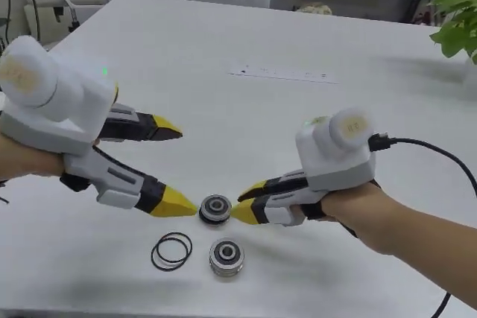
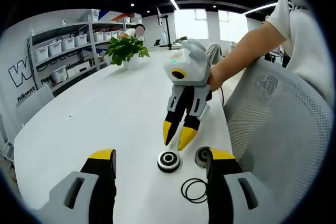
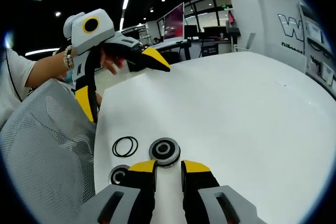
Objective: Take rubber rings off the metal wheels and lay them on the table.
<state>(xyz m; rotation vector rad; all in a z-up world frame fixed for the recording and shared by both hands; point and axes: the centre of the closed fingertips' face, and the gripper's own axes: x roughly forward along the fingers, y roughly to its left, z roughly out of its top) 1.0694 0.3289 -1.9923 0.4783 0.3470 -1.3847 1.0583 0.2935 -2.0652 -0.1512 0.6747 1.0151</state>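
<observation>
Currently L gripper (image 1: 186,167) is held w/ jaws spread wide, nothing gripped; its lower tip is just beside wheel (image 1: 215,208), near table (image 1: 223,50) front edge. R gripper (image 1: 237,206) jaws are almost together, empty, tips at the wheel's opposite side; contact can't be told. 2nd wheel (image 1: 226,256) is set closer to that edge, w/ two loose rubber rings (image 1: 172,250) overlapped just left of it.
</observation>
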